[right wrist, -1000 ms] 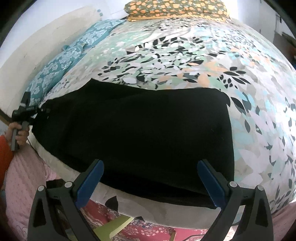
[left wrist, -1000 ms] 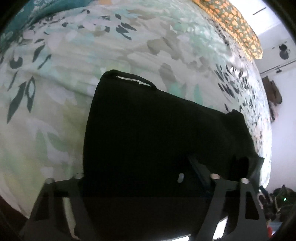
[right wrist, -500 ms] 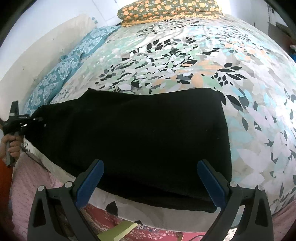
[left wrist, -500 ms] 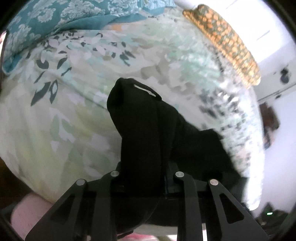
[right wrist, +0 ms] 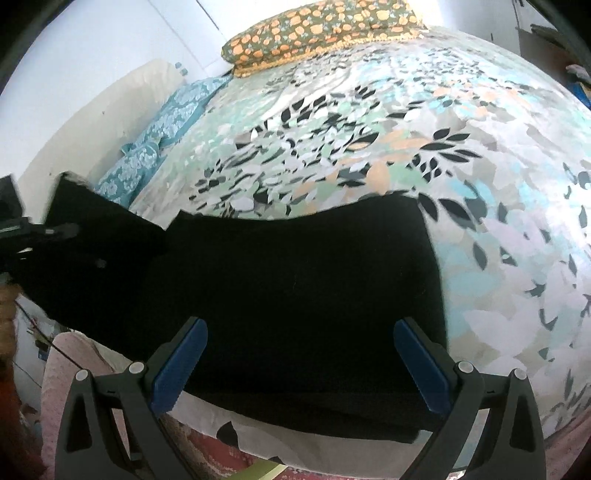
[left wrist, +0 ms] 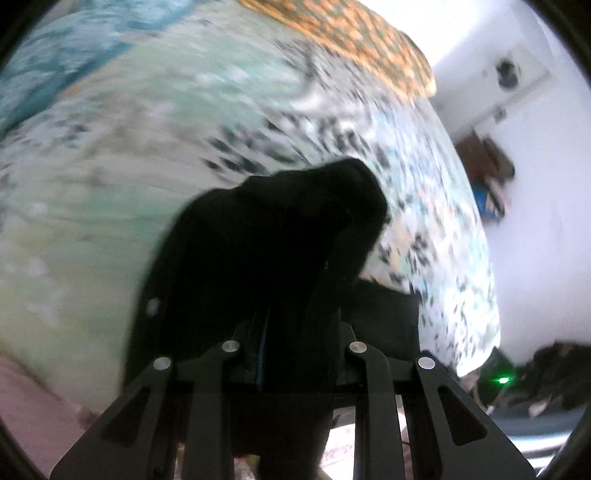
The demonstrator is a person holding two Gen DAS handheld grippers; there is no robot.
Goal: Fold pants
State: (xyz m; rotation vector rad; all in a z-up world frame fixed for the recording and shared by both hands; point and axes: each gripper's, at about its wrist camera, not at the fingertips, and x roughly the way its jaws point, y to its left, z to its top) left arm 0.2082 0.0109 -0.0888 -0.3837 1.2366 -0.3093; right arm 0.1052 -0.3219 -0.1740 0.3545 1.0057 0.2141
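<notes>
The black pants lie across the near edge of a leaf-print bedspread. In the left wrist view my left gripper is shut on one end of the pants, which bunches up and hangs lifted off the bed. From the right wrist view that raised end shows at the far left, with the left gripper clamped on it. My right gripper hangs open just above the near part of the pants, blue pads wide apart and nothing between them.
An orange-patterned pillow lies at the head of the bed and a teal floral pillow along its left side. A white wall with dark clutter on the floor is to the right. Pink cloth hangs below the bed edge.
My left gripper went from open to shut on the pants end, then lifted it and carried it across the bed. The right gripper stayed open and nearly still.
</notes>
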